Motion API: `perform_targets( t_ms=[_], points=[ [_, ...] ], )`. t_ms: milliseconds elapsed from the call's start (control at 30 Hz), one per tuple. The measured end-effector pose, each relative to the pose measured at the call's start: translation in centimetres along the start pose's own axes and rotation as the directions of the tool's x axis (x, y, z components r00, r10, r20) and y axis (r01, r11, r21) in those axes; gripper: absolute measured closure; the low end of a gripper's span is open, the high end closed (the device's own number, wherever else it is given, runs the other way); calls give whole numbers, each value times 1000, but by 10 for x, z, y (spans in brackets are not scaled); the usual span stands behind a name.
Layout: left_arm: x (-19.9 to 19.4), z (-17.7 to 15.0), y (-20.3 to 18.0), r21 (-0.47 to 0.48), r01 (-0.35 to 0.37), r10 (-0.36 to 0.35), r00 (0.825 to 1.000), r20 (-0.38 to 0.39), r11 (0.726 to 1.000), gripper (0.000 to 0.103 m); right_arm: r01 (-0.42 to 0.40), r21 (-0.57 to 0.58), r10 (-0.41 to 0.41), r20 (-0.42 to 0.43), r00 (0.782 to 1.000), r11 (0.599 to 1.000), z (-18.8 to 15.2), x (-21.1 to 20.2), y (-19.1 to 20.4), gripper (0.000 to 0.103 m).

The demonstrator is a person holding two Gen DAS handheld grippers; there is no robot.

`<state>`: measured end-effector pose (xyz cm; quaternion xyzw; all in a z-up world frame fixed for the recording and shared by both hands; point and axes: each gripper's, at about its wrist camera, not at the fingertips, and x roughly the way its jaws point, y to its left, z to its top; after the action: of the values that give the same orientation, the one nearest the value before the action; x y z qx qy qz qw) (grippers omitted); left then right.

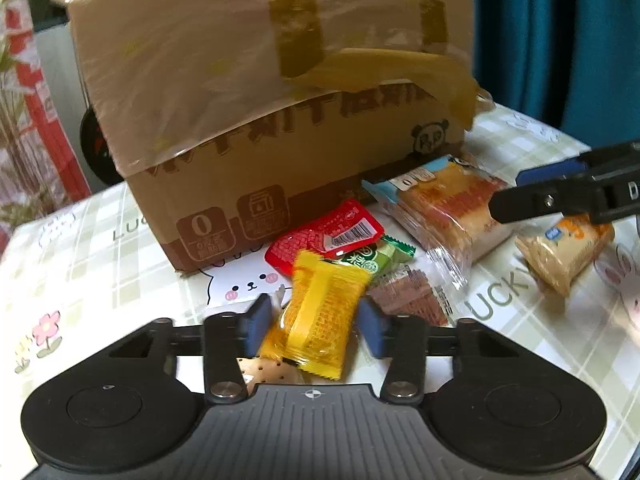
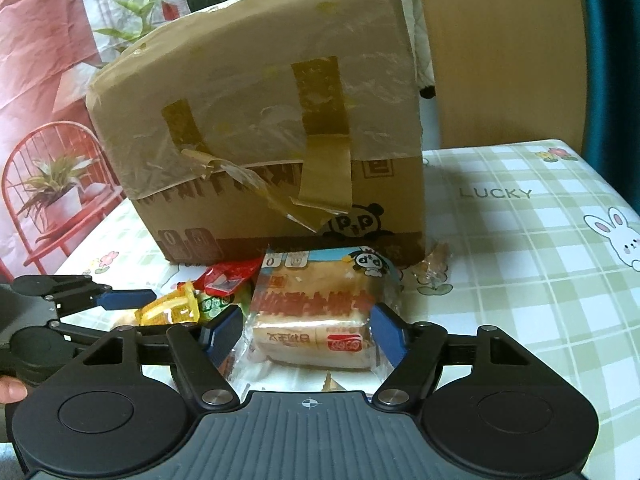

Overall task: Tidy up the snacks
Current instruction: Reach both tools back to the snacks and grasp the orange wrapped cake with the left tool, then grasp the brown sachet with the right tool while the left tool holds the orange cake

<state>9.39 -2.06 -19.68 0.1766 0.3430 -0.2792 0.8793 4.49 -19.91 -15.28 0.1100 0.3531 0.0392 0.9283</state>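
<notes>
My left gripper (image 1: 316, 320) is shut on a yellow snack packet (image 1: 320, 304), its blue pads against the packet's two sides, low over the table. From the right wrist view the left gripper (image 2: 160, 314) shows at the left with the yellow packet (image 2: 172, 310) between its fingers. My right gripper (image 2: 306, 332) is shut on a wrapped bread packet (image 2: 312, 304) with a blue top strip, pads on both ends. In the left wrist view the right gripper (image 1: 508, 188) reaches in from the right over the bread packet (image 1: 436, 208). A taped cardboard box (image 1: 260, 92) stands just behind the snacks.
Behind the yellow packet lie a red packet (image 1: 328, 236), a green one (image 1: 376, 260) and a brown one (image 1: 412, 296). A small beige snack (image 1: 560, 256) lies to the right, a cracker (image 1: 264, 372) under my left gripper. The checked tablecloth (image 2: 520, 248) stretches right. A hand (image 2: 12, 392) shows at the left edge.
</notes>
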Motion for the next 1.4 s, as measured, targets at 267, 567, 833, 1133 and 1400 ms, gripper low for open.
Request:
perform_targets(
  t_ms=[267, 567, 833, 1133, 1400],
  points=[
    [-31, -2, 13, -170, 21, -11, 998, 61, 985, 69, -15, -11, 15, -8, 1000, 1000, -6, -6, -3, 38],
    [-75, -20, 38, -471, -24, 55, 997, 52, 882, 69, -154, -323, 125, -111, 986, 934, 6, 7, 46, 42],
    [-80, -21, 43, -499, -63, 100, 994, 49, 864, 69, -238, -644, 72, -273, 959, 728, 9, 43, 98, 43],
    [-73, -26, 46, -518, -59, 95, 994, 44, 853, 69, -300, -620, 65, -372, 926, 725, 5, 67, 99, 44],
    [-73, -27, 45, -521, -62, 101, 994, 47, 851, 69, -254, -555, 73, -327, 942, 792, -3, 58, 93, 48]
  ],
)
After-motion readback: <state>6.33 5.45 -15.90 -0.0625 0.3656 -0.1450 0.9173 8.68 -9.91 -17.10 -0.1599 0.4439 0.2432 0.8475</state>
